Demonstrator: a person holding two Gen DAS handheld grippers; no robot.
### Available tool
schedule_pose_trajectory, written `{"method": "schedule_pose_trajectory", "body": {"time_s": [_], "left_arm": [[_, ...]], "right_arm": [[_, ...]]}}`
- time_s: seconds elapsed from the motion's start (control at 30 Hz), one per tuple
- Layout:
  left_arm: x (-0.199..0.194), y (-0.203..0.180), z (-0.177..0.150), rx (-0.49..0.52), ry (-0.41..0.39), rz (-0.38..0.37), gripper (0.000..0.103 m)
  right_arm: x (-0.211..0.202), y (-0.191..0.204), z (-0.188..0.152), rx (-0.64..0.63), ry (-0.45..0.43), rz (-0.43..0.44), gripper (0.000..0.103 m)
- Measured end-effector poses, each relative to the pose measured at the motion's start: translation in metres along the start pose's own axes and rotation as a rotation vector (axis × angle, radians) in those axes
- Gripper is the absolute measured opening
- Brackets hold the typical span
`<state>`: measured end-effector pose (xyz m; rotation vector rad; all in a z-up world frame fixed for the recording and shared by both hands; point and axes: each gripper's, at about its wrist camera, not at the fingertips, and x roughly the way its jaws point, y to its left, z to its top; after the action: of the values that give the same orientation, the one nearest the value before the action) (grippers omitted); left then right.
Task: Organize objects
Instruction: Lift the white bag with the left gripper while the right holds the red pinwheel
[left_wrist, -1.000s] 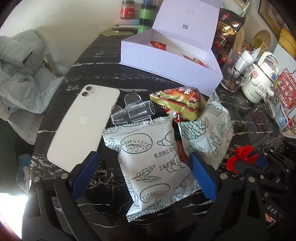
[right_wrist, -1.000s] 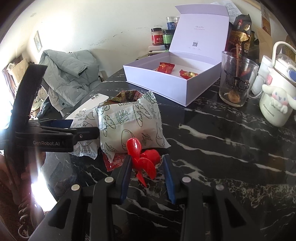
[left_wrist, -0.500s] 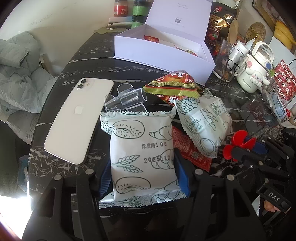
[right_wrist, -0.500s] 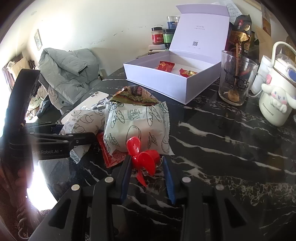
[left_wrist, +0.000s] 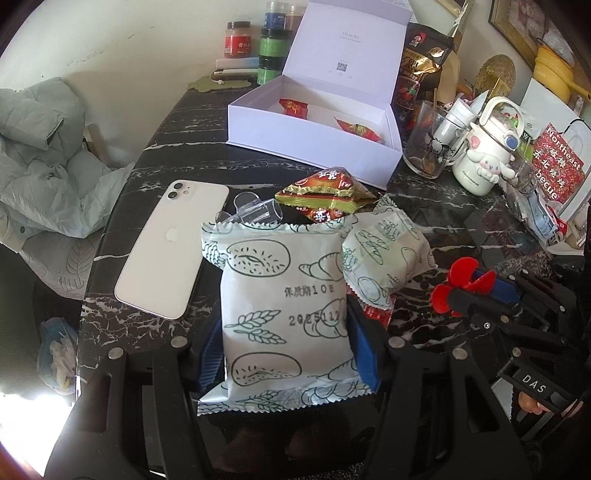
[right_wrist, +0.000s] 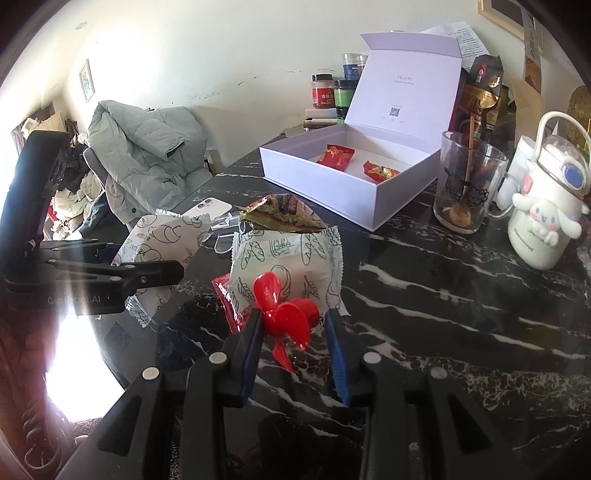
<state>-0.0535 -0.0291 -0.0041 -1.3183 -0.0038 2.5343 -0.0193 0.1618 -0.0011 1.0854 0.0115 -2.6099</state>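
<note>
Since a second ago my left tool (left_wrist: 286, 343) has slid forward around the near bread packet (left_wrist: 282, 306) and pinched it by its sides; before, its blue fingers stood wide on either side. My right tool (right_wrist: 293, 328) has barely shifted and keeps the red propeller toy (right_wrist: 286, 308) clamped between its fingers, low over the bench (right_wrist: 443, 332).

By my reckoning the sorting is only begun. The open white box (left_wrist: 314, 136) at the far side holds just two red sweets. Outside it remain the second bread packet (left_wrist: 384, 254), the triangular snack bag (left_wrist: 325, 190), a flat red sachet (left_wrist: 375, 315) under the packets, a clear plastic clip (left_wrist: 255, 214) and the white phone (left_wrist: 173, 247). Both things I hold have yet to reach the box.
</note>
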Motion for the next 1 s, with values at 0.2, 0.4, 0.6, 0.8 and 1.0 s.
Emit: {"method": "schedule_pose_trajectory", "body": {"time_s": [0.2, 0.4, 0.6, 0.8, 1.0], "left_arm": [[-0.019, -0.008, 0.004, 0.018, -0.039, -0.011, 0.057], [-0.038, -0.016, 0.012, 0.044, -0.085, -0.013, 0.057], [-0.052, -0.026, 0.025, 0.078, -0.122, -0.012, 0.057], [-0.053, -0.032, 0.036, 0.099, -0.137, -0.013, 0.046], [-0.031, -0.035, 0.038, 0.120, -0.131, -0.050, 0.045]], "right_arm": [[-0.019, 0.005, 0.008, -0.027, -0.044, -0.009, 0.034], [-0.038, 0.009, 0.018, -0.062, -0.093, -0.018, 0.034], [-0.051, 0.007, 0.030, -0.082, -0.124, -0.025, 0.034], [-0.047, 0.000, 0.040, -0.063, -0.123, -0.020, 0.034], [-0.023, -0.012, 0.033, -0.018, -0.081, -0.001, 0.034]]}}
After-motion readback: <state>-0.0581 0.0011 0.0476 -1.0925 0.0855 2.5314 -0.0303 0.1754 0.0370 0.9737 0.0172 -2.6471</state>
